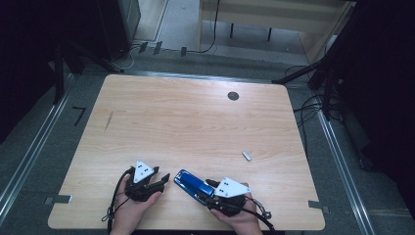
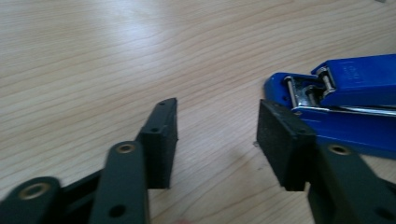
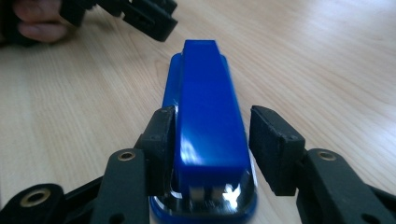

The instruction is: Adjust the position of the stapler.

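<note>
Blue stapler (image 3: 208, 116), embossed lettering unreadable, wooden table (image 1: 195, 122)

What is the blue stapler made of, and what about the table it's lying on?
The blue stapler looks like glossy plastic on top: it is smooth and light glints off it. Its inner parts look like shiny silvery metal. The table shows pale wood grain with a smooth, slightly shiny face; whether that is real wood or a printed layer cannot be told.
</note>
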`<state>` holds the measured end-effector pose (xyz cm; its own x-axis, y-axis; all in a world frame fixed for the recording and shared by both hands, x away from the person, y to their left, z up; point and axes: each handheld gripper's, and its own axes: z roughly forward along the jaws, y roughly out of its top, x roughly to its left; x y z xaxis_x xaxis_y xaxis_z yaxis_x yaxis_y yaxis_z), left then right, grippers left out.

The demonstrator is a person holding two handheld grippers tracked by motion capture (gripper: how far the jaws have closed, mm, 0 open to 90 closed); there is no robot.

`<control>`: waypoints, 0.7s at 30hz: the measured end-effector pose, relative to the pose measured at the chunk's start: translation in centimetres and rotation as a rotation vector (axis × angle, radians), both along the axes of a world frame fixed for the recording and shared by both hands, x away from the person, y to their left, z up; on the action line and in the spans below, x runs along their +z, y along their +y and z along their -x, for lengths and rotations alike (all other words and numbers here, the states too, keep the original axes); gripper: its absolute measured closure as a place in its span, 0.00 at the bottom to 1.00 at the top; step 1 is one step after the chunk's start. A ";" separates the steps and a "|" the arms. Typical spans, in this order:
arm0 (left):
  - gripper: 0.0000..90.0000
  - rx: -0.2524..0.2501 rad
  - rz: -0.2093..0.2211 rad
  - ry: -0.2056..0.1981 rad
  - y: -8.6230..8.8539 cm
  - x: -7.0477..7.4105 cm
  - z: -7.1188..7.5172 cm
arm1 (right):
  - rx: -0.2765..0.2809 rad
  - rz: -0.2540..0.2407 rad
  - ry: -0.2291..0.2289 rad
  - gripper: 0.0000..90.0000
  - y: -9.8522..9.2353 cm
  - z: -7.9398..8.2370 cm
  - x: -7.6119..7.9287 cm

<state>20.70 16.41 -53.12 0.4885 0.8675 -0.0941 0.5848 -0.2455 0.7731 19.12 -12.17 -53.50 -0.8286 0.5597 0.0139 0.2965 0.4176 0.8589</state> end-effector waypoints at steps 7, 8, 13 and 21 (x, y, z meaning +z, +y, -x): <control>0.83 -0.060 0.015 0.067 -1.2 -0.2 -1.3 | 0.009 -0.050 0.016 0.68 -2.7 1.6 0.6; 0.85 -0.064 0.008 0.066 -1.5 -0.2 -1.4 | 0.004 -0.054 0.015 0.69 -2.9 1.8 0.6; 0.93 -0.084 -0.019 0.053 -2.3 -0.2 -1.6 | -0.038 -0.072 0.036 0.82 -3.9 2.7 0.3; 1.00 -0.103 -0.032 0.050 -2.5 -0.3 -1.5 | -0.103 -0.044 0.076 1.00 -3.5 2.5 -0.1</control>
